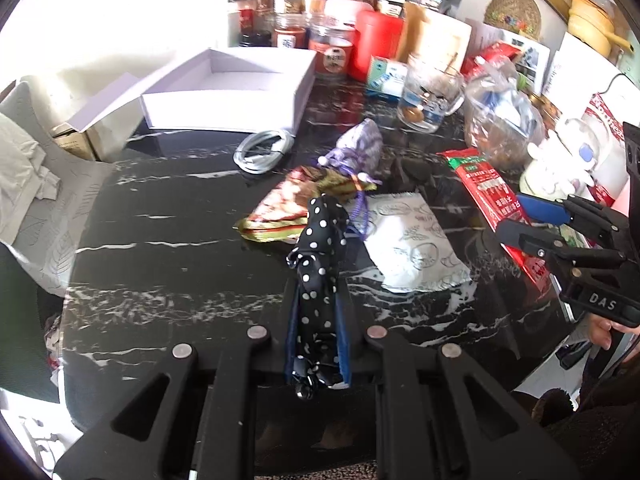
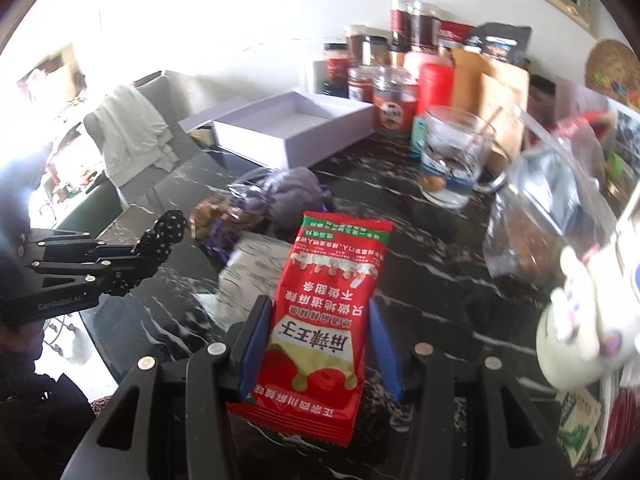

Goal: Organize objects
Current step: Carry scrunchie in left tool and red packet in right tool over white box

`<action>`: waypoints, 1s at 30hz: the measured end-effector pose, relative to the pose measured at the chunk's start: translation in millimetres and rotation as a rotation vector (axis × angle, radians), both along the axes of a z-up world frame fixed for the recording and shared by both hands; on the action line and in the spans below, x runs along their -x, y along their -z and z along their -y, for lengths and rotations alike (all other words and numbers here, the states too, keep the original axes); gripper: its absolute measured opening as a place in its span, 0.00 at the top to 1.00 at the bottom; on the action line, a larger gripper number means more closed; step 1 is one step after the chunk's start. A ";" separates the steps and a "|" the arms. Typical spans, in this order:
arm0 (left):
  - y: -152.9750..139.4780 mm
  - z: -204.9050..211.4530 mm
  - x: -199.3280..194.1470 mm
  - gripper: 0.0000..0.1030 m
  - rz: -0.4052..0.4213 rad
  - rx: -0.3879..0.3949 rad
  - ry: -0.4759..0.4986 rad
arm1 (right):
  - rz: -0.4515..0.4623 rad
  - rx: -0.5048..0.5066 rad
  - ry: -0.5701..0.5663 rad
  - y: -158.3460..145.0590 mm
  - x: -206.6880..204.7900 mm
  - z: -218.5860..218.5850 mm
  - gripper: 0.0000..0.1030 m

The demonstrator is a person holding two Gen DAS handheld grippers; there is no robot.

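My left gripper is shut on a black polka-dot cloth item, held above the black marble table; it also shows in the right wrist view. My right gripper is open, its blue pads on either side of a red snack packet lying on the table, not pressing it. The packet and right gripper show at the right of the left wrist view. An open white box stands at the back left. A purple pouch, a gold-red wrapper, a white sachet and a coiled cable lie mid-table.
Jars and bottles line the back wall. A glass mug and a clear plastic bag stand right of centre. A white plush figure sits at the right. A chair with cloth is left of the table.
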State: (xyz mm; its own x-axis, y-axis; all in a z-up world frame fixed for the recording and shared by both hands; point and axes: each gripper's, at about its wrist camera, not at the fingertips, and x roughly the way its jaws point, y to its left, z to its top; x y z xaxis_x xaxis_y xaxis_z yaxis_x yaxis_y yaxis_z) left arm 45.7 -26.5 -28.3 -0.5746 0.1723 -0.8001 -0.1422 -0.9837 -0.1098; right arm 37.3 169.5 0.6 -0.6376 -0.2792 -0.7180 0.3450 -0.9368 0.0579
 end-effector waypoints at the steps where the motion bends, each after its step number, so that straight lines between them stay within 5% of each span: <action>1: -1.5 3.9 -0.7 0.85 -0.003 0.002 -0.011 | -0.004 0.006 -0.017 -2.0 0.9 3.6 0.52; 14: -6.8 39.0 -4.3 0.85 0.003 0.046 -0.133 | -0.035 0.024 -0.230 -14.8 7.7 56.9 0.52; 30: -29.1 60.9 40.8 0.85 -0.024 0.084 -0.141 | -0.071 0.012 -0.320 -39.5 48.3 87.0 0.52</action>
State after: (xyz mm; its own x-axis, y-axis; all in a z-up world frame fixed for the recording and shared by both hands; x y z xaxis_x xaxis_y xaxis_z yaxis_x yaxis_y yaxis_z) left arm 5.0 -87.4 0.7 -0.6074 0.0222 -0.7941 -0.0040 -0.9997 -0.0249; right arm -10.9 82.5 40.1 -0.5647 -0.4813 -0.6704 0.6250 -0.7799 0.0334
